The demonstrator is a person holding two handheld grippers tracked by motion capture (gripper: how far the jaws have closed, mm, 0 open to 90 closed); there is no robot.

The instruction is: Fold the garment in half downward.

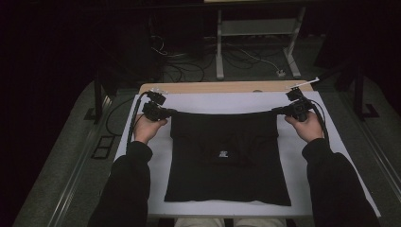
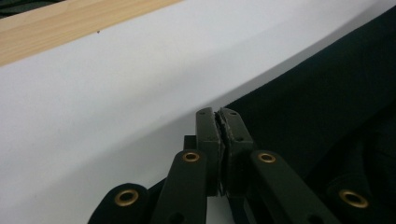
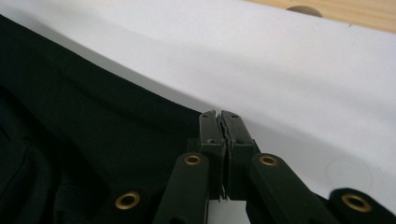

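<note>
Dark sleeves reach past the black garment's (image 1: pixel 227 161) near hem as left gripper (image 1: pixel 165 112) and right gripper (image 1: pixel 282 110), jaws clamped on its far corners, hold that edge taut; an even fold probably demands level, matched hands.

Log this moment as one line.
left gripper: shut on black cloth garment far-left corner | right gripper: shut on far-right corner | far edge taut | white table cover
</note>
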